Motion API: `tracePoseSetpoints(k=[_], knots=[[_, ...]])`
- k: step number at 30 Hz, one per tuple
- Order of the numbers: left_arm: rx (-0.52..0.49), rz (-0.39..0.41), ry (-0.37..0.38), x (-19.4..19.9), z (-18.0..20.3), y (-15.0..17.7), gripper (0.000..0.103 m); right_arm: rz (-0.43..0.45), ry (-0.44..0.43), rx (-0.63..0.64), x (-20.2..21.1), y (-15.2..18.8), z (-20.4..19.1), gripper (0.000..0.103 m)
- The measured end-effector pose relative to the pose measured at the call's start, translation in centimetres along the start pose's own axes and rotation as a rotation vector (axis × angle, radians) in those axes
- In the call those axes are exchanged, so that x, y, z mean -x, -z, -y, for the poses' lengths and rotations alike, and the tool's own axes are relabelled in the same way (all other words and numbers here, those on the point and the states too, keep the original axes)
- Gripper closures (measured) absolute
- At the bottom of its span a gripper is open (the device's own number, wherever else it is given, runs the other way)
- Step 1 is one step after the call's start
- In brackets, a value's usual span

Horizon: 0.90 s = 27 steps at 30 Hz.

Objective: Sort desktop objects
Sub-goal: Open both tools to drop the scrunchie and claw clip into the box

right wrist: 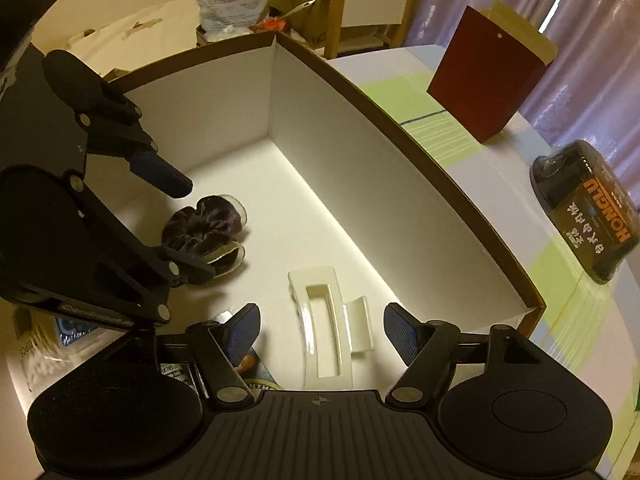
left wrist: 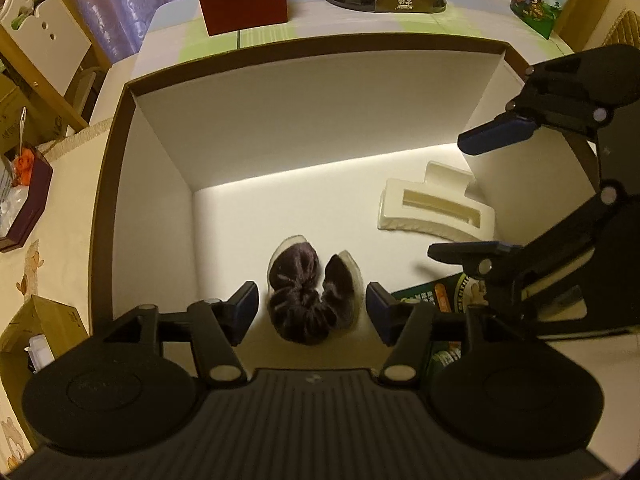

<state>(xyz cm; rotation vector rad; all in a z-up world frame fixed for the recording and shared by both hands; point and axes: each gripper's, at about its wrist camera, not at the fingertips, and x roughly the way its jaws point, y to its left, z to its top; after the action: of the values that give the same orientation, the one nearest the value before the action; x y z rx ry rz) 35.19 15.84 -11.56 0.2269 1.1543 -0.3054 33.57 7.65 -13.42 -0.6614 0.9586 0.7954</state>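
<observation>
Box: I'm looking down into an open box (left wrist: 120, 184) with brown rim and plain white card walls, both grippers hanging over its floor
Scrunchie: dark purple, gathered velvety fabric, soft and puffy, curled in a C (left wrist: 308, 296) on the box floor; it lies straight ahead of my left gripper (left wrist: 310, 308), centred between the two blue pads
Left fingers: spread wide, holding nothing, one pad on each side of the scrunchie with a gap both ways
Hair claw: cream, glossy hard plastic (right wrist: 326, 320), slotted body with a raised lever; it lies on the floor ahead of my right gripper (right wrist: 322, 336), long axis running near to far, along the fingers and not across them
Right fingers: wide apart, empty, straddling the claw's near end
Nearer arm: left for the scrunchie, right for the claw
Judgement: the claw is rigid and slick and may slip; the scrunchie will squash
Snack packet: green printed corner (left wrist: 432, 300) at the near right of the box
</observation>
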Motion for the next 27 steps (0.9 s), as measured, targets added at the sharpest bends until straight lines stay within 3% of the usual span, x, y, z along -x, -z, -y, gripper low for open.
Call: tracePoseSetpoints(k=[6,27], knots=[[-0.008,-0.005,-0.002,0.9,0.3,0.5,0.046,-0.01,-0.037,0.011,0.5,0.1,0.1,0.032],[-0.029,0.049,-0.045,4.6,1.7,1.0,0.044,0.015,-0.023,-0.031,3.7,1.2,0.1,0.032]])
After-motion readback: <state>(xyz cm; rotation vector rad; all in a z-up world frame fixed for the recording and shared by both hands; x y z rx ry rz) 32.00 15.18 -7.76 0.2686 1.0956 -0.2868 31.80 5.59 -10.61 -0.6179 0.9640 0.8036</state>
